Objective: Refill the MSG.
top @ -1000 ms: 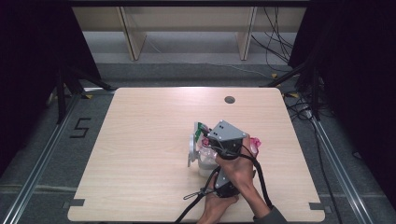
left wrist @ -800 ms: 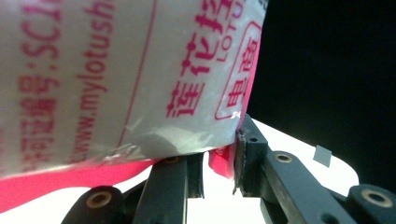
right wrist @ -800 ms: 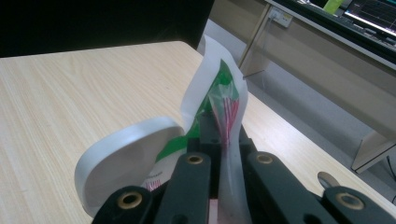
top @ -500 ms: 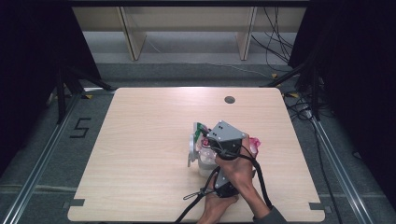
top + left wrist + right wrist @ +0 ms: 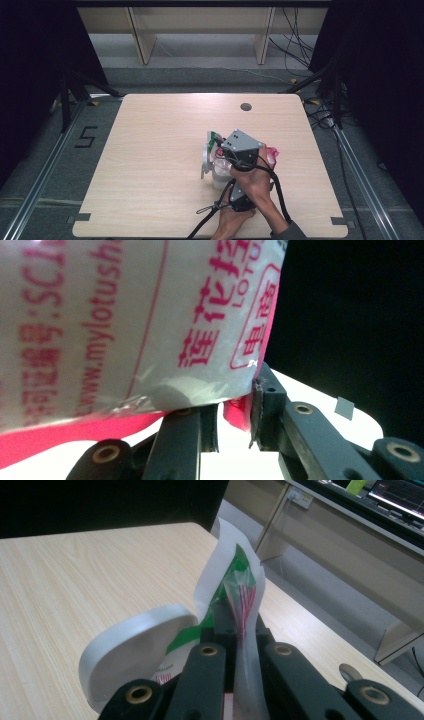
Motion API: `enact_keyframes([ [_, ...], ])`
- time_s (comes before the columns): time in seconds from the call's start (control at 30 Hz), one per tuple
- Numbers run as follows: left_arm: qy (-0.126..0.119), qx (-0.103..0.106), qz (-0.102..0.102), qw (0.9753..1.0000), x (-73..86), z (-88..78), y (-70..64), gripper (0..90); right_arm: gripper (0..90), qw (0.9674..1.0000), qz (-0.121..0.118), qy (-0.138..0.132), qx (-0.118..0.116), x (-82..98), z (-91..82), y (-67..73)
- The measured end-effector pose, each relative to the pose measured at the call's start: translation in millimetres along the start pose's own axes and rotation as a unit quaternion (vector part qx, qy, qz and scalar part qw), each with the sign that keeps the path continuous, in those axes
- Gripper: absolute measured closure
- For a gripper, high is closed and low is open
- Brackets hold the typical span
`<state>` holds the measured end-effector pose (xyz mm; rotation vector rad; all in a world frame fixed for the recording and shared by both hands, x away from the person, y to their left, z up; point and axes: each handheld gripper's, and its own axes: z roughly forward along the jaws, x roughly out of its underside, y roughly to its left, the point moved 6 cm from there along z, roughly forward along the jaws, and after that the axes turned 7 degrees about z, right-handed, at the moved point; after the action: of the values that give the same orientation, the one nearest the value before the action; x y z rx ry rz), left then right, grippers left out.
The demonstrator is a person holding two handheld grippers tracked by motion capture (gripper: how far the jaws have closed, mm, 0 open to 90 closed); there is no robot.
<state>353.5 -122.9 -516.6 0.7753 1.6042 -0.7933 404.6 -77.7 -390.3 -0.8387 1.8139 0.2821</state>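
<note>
Both grippers are clamped on the plastic snack bag (image 5: 235, 580): right gripper (image 5: 239, 625) pinches its top, left gripper (image 5: 235, 415) its pink edge. Looks like the tearing-open step. Next they'd probably pull apart gently.

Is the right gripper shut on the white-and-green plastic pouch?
Yes: right gripper jaws stand together, pinching the white-and-green plastic pouch's edge.

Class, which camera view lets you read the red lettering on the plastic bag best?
The left gripper view: the plastic bag is close up there, its lettering readable. The right gripper view shows its pinched edge; the high view, a small bundle beside the hand.
</note>
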Motion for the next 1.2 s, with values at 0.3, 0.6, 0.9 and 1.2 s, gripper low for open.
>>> enact_keyframes([
  [0.3,0.004,-0.001,0.002,1.0,-0.6,-1.7,0.7,76.1,89.9,1.0,-0.003,-0.004,-0.003,-1.5,-0.9,1.3],
  [0.6,0.011,0.023,0.016,0.9996,-0.1,0.1,0.3,76.2,89.9,1.0,-0.001,-0.002,-0.002,-1.1,-0.6,1.7],
  [0.9,0.004,0.023,0.009,0.9997,-1.2,0.2,0.2,76.2,89.9,1.0,-0.003,-0.001,-0.003,-1.0,0.1,2.3],
  [1.2,-0.001,0.021,0.008,0.9998,-0.7,1.4,-0.2,76.2,89.9,1.0,-0.003,-0.003,-0.002,-1.4,-0.1,1.5],
])
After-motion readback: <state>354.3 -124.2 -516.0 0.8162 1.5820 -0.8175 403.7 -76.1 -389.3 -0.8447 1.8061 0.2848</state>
